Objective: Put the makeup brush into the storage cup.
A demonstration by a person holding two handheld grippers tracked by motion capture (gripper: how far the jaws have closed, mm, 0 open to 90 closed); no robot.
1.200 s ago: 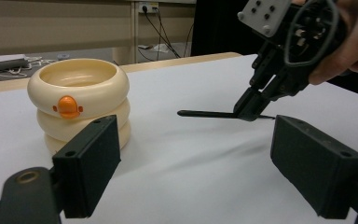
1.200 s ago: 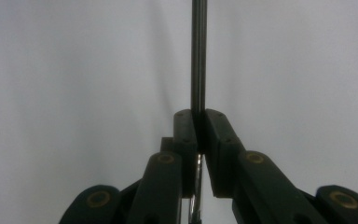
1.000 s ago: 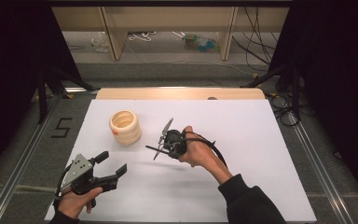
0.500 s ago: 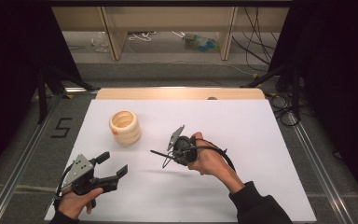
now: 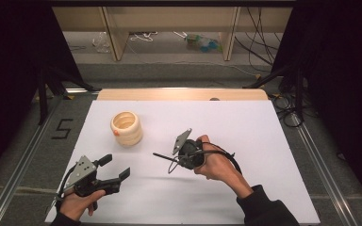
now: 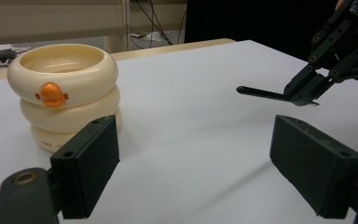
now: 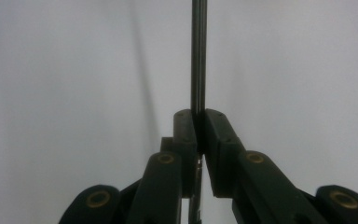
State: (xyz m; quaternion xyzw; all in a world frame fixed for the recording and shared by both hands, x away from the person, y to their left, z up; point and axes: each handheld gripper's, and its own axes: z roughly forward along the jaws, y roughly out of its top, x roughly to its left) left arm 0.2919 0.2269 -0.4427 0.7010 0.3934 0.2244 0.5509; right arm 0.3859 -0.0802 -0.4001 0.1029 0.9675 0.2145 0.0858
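Right gripper (image 5: 176, 159) clamped on thin black rod (image 5: 164, 157), mid-table, long axis level, tip pointing left; left gripper (image 5: 115, 170) jaws apart, near-left; cream ringed cup (image 5: 127, 127) far-left, bare white table (image 5: 245, 122) right

A black numeral 5 (image 5: 62, 129) is marked on the grey floor (image 5: 37, 141) left of the table

Black fingers (image 6: 86, 172), brass rivets, dark sleeve (image 5: 268, 209).

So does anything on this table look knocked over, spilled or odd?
Nothing stands out. The cream cup stands upright, nothing is spilled on the white table, and the right gripper holds a thin black stick clear of the cup.
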